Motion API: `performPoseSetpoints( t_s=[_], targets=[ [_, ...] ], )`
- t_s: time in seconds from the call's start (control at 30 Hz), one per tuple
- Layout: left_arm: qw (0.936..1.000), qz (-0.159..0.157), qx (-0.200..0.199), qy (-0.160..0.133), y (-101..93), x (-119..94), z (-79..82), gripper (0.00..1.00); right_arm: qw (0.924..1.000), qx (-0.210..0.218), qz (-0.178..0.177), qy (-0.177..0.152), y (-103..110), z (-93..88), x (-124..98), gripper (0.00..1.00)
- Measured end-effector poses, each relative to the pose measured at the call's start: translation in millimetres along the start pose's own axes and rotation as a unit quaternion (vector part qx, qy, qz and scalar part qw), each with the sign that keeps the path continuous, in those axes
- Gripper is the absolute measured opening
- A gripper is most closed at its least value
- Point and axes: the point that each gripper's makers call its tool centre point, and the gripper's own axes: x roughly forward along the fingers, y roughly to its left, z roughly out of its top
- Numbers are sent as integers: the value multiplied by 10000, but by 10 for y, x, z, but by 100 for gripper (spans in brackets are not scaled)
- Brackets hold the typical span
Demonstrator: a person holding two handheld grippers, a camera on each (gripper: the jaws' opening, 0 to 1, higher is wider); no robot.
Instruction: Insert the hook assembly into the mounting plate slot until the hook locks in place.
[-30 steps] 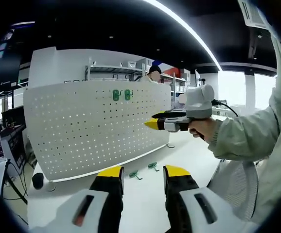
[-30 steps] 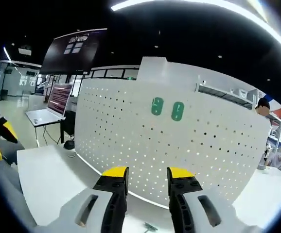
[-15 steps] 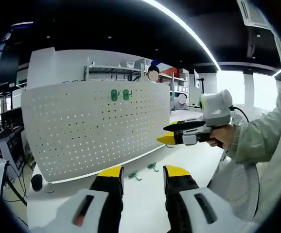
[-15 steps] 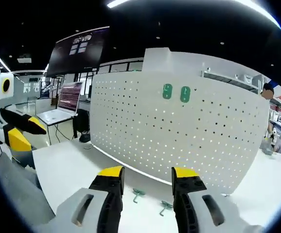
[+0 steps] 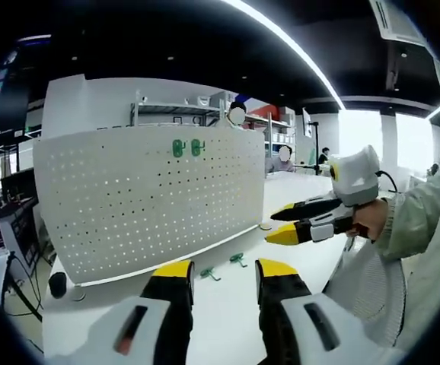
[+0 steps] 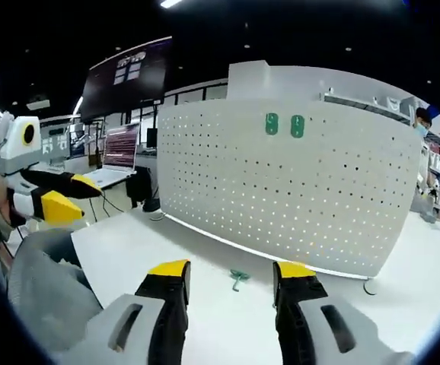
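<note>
— What's that pegboard (image 5: pixel 148 201) made of?
— Looks like white painted sheet metal, matt, evenly perforated. The two green hooks (image 6: pixel 283 125) on it look like glossy plastic.
— And the table (image 6: pixel 205 304)?
— Smooth, white, slightly sheeny. The sleeve (image 5: pixel 414 220) is pale woven cloth.

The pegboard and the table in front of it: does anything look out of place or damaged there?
Nothing looks damaged. The white pegboard stands upright on the table, with two green hooks mounted near its top edge. Two more green hooks lie loose on the table before it, not yet mounted. Both grippers are open and empty.
</note>
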Motion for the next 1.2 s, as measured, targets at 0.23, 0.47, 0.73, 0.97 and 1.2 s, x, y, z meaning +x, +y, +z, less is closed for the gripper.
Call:
performPoseSetpoints(
  t_s=[0.23,0.47,0.73,0.97,1.2],
  targets=[
    [10000,22,-28,7,9,-16,-25,33,9998,168,61,128,64,-116,-176,48],
    [10000,-21,-12,5,-17,-8,-30,33,9994,215,119,244,157,-217,-347,48],
    [9999,-92,12,45,-58,22,-52,33,9994,245,55,249,220,-311,-505,48],
    [9996,-195,54,188,-118,111,-118,33,9997,238,26,45,221,-244,-586,47],
    [9988,-263,117,397,-133,258,-188,34,9999,41,101,-21,304,-251,-591,45]
  ],
)
